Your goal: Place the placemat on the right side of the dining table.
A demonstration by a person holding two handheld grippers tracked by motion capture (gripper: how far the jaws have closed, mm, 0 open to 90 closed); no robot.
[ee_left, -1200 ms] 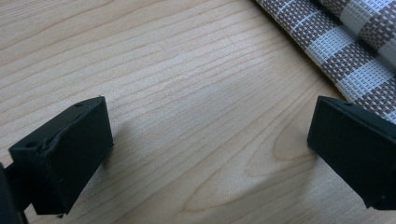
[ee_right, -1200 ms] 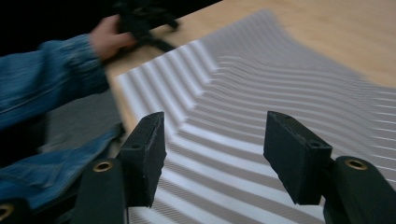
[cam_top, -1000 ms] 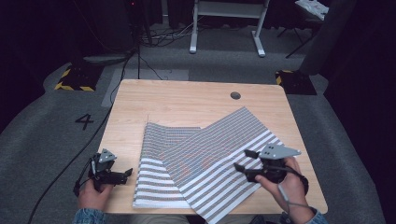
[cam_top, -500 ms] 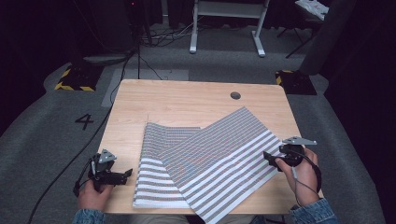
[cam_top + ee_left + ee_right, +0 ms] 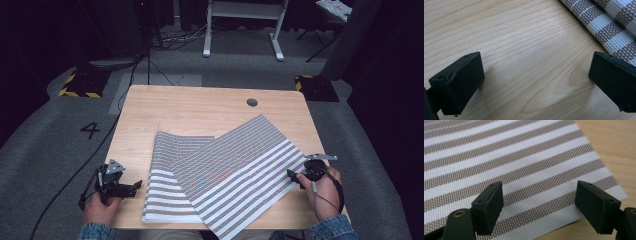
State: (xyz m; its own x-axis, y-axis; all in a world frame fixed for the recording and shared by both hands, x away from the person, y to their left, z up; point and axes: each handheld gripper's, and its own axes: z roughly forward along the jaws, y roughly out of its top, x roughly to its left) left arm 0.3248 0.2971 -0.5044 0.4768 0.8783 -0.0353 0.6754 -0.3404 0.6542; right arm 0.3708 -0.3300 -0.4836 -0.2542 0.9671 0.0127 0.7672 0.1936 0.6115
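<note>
- Left gripper (image 5: 135,186): jaws wide, nothing between them, over bare pale wood-grain table (image 5: 200,107), just left of the mat.
- Striped woven mat (image 5: 240,165), folded, table centre; the left gripper view shows its coarse mesh weave.
- Right gripper (image 5: 291,175): jaws just been opening, wide over the mat's right edge, not pinching it.

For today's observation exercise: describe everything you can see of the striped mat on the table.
The striped mat is a woven, mesh-like sheet with brown and white bands. It lies flat on the wooden table, folded over itself at an angle, so one layer overlaps the other. Its near corner reaches the table's front edge. No gripper touches it; the right gripper hovers open over its corner.
</note>
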